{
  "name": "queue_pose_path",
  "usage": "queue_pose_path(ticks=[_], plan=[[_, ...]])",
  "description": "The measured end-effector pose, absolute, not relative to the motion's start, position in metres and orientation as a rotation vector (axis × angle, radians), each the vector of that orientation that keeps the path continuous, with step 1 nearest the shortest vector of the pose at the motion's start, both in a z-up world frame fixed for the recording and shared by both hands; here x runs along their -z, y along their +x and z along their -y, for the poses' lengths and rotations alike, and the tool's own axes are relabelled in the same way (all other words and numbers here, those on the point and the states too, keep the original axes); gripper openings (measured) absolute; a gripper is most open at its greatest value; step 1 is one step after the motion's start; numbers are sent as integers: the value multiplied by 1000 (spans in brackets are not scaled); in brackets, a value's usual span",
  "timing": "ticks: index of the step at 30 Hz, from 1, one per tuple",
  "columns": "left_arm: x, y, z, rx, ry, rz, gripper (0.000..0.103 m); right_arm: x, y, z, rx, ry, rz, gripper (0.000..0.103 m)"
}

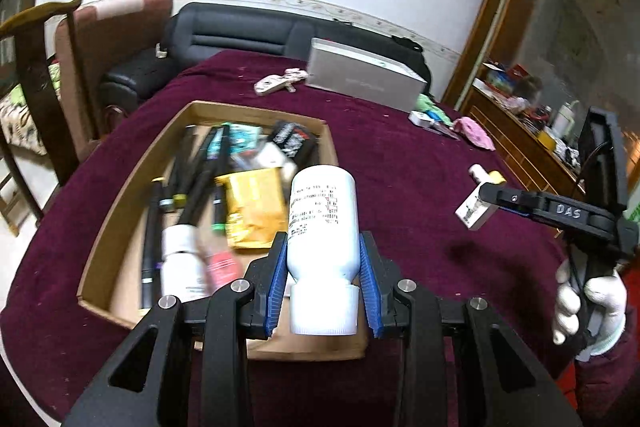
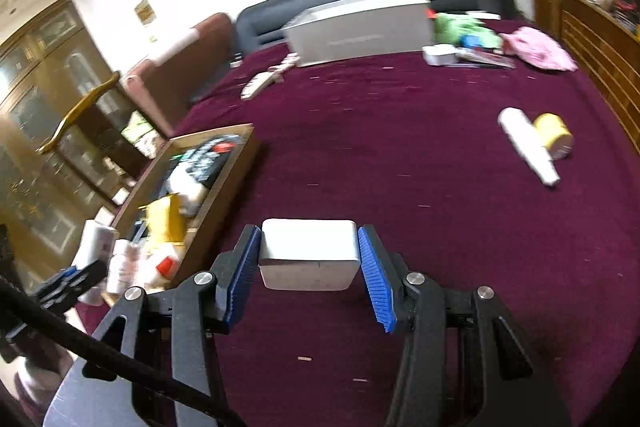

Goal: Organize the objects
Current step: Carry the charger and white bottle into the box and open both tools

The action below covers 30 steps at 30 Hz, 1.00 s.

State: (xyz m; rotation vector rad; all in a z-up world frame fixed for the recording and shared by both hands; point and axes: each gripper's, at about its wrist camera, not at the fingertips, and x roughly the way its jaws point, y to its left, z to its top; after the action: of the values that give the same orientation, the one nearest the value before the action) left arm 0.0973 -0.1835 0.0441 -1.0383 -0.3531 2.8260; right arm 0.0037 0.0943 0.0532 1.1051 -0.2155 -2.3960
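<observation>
Spreading across both views, the counter (image 2: 400, 155) wears a dark maroon cloth that carries everything else. At its far edge a long grey box (image 2: 360, 27) lies on its side, with a pink cloth (image 2: 538, 49) and some small clutter just beside it on the right.

Toward the left side sits the open cardboard tray (image 1: 100, 247), already crowded: dark pens (image 1: 188, 179), a yellow packet (image 1: 250, 207), a black carton and a white bottle with a pink item near its front corner, all blurred.

The left gripper (image 1: 324, 267) is clamped on a white bottle (image 1: 324, 219), its blue pads (image 1: 278, 279) pressing both sides just above the cap; the cap points back toward the camera, and the bottle hangs over the tray's near right corner.

The right gripper (image 2: 310, 267) is clamped on a small white box (image 2: 308, 253), blue pads against its two short sides, held above bare cloth to the right of the tray. In the left wrist view that box (image 1: 476, 211) shows at the gripper's tip, the handle gripped by a white-gloved hand (image 1: 588, 311).

Farther right on the cloth a white tube (image 2: 528, 147) lies flat, touching a small yellow roll (image 2: 554, 135).
</observation>
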Motion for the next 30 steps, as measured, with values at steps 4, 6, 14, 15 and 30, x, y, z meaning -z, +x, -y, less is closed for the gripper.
queue_pose_path(ticks=[4,6,14,15,30], plan=[[-38,94,200,-2864,-1054,345,29,-57,8,-52,2315,1103,189,49],[-35,90,210,-2881,-1063,342,29,-58,9,-31,2280,1105,173,49],[-18,65,234,-2918,-1131,354,29,-45,-2,38,2199,1171,80,49],[-16,62,235,-2917,-1141,356,29,-42,-6,43,2193,1185,77,49],[1,51,244,-2936,-1188,399,29,-15,-37,88,2185,1290,-2,49]])
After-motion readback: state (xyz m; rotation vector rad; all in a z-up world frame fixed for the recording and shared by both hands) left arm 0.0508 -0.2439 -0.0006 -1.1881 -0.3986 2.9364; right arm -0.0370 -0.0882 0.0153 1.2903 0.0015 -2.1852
